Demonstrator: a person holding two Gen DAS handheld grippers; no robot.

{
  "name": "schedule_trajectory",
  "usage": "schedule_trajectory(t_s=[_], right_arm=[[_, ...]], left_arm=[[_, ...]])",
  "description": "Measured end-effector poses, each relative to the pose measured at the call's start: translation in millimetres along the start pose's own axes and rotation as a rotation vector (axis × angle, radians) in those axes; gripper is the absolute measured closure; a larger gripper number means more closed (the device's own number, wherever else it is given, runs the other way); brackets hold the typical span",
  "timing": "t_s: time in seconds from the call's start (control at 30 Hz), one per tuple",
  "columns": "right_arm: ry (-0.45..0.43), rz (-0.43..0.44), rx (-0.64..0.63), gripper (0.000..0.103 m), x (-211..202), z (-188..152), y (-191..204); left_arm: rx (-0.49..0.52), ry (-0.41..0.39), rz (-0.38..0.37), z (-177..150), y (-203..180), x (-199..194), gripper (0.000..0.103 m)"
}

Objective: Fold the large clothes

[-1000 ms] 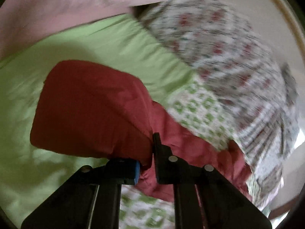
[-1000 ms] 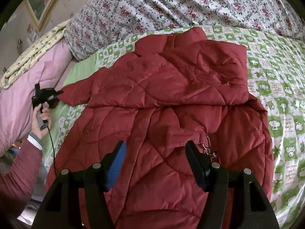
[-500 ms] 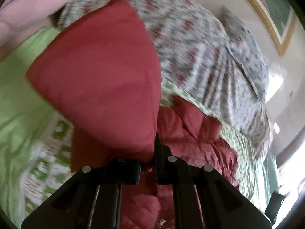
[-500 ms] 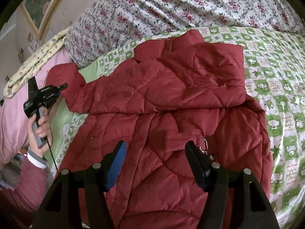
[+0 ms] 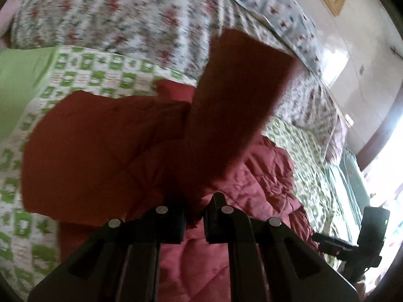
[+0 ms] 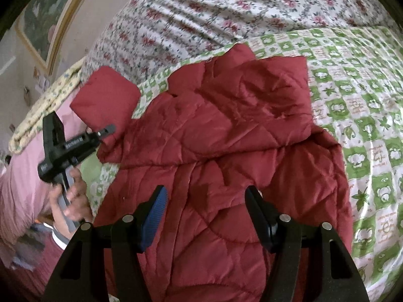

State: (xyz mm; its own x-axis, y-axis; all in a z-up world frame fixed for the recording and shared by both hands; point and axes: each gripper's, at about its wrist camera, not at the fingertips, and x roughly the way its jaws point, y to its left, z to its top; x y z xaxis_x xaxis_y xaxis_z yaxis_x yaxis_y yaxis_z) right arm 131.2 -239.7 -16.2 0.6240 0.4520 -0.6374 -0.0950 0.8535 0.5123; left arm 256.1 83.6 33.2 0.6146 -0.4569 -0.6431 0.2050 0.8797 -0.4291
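My left tongs are clamped on the sleeve of the red jacket, with the cloth pinched between the two fingers. The sleeve stands up from the tongs, its cuff end raised above the rest of the jacket, against the floral bedding behind it. In the right view my left hand grips the tool's handle at the left edge of the bed, and the lifted sleeve juts up just beyond it.

My right tongs are spread wide apart, holding nothing, low over the front of the jacket. The jacket lies spread on the green checked quilt; its other sleeve is folded across the chest, the cuff reaching to the jacket's right edge. A pink blanket lies bunched at the bed's left side, and a framed picture hangs on the wall above it.
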Motion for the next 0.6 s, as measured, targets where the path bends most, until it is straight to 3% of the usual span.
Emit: schedule_trajectory(t_s=[0.43,0.6], right_arm=[[-0.041,0.048,0.098,0.035,5.3,32.4,-31.6],[-0.07,0.097,0.173,0.035,7.4,46.8,-48.5]], left_arm=[[0.111,0.097,-0.06,-18.5,-75.2,66.3,0.095],[0.161,0.123,-0.03,-32.6,-97.2,89.4,0.095]])
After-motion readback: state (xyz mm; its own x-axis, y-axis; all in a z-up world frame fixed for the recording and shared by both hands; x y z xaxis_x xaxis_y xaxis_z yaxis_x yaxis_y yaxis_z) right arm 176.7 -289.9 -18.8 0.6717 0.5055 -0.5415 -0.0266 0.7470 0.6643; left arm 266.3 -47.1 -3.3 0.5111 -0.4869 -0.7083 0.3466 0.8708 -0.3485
